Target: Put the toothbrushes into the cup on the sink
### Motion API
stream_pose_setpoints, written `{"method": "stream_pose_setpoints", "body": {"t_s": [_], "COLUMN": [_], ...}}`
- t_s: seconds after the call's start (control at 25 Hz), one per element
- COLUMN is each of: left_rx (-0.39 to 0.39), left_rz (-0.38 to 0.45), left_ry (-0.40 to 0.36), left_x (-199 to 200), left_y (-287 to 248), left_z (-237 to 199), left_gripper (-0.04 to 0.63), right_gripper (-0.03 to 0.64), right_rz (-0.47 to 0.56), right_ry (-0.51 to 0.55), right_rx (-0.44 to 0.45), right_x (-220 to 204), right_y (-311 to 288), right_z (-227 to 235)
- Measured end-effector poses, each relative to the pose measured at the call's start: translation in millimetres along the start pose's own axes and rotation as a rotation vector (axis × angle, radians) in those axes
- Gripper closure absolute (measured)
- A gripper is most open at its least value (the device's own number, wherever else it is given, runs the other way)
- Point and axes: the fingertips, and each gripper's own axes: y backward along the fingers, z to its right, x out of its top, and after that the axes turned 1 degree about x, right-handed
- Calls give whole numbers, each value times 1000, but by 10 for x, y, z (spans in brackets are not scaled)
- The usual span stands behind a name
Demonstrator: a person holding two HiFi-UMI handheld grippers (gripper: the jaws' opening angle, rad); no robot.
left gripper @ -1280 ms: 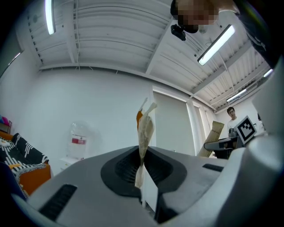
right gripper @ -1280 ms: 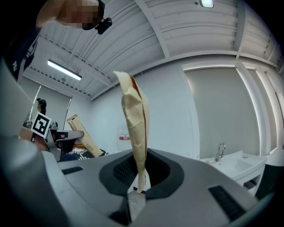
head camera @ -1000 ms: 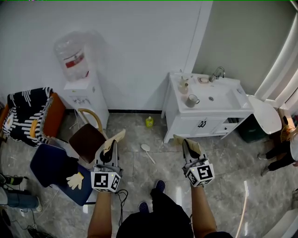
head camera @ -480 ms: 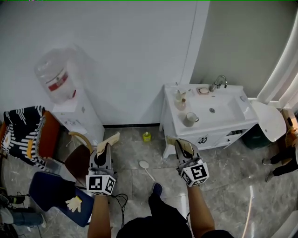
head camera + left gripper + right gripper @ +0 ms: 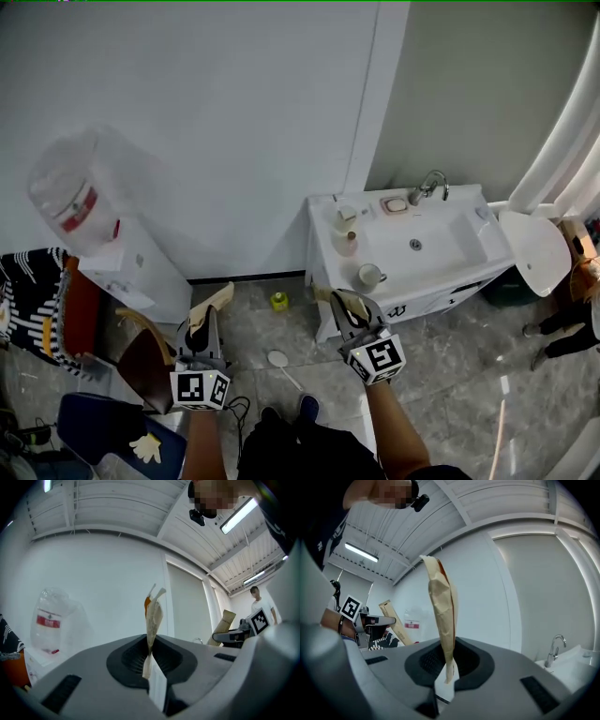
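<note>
— Where do we find the cup?
— The cup stands on the front left corner of the sink, right of centre in the head view. The faucet is at the back edge, well apart from it.
— And the toothbrushes?
— We cannot pick them out. Two small items stand at the sink's back left corner, too small to name.
— What are our grippers doing?
— The left gripper is low in the frame, left of centre, over the floor. The right gripper is low in the middle, just in front of the sink's left end and near the cup, but touching nothing.
— Are the fingers grasping anything?
— No. In the left gripper view the tan-wrapped fingers are clenched flat against each other, empty. The right gripper view shows the same: its fingers are pressed together with nothing between.
— Anything else around us?
— A water dispenser stands at the left, and a yellow bottle sits on the floor between our grippers.
</note>
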Motion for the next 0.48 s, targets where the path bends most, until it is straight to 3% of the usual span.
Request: {"method": "stream_pose_setpoints", "body": {"t_s": [0.16,0.48], "left_rx": [-11,-115], "left_rz": [-13,-11], "left_ry": [3,16], "left_x": [-103,-171], "left_y": [-367,-1117], "left_z": [-48,90], "left_gripper": [548,548], "right_gripper": [569,569], "right_rz": [-12,-8], "right_ry": [-1,-19], "right_rx": [-16,-83], "right_x": [-41,-3], "right_y": [-230,-519], "right_z": [231,660]}}
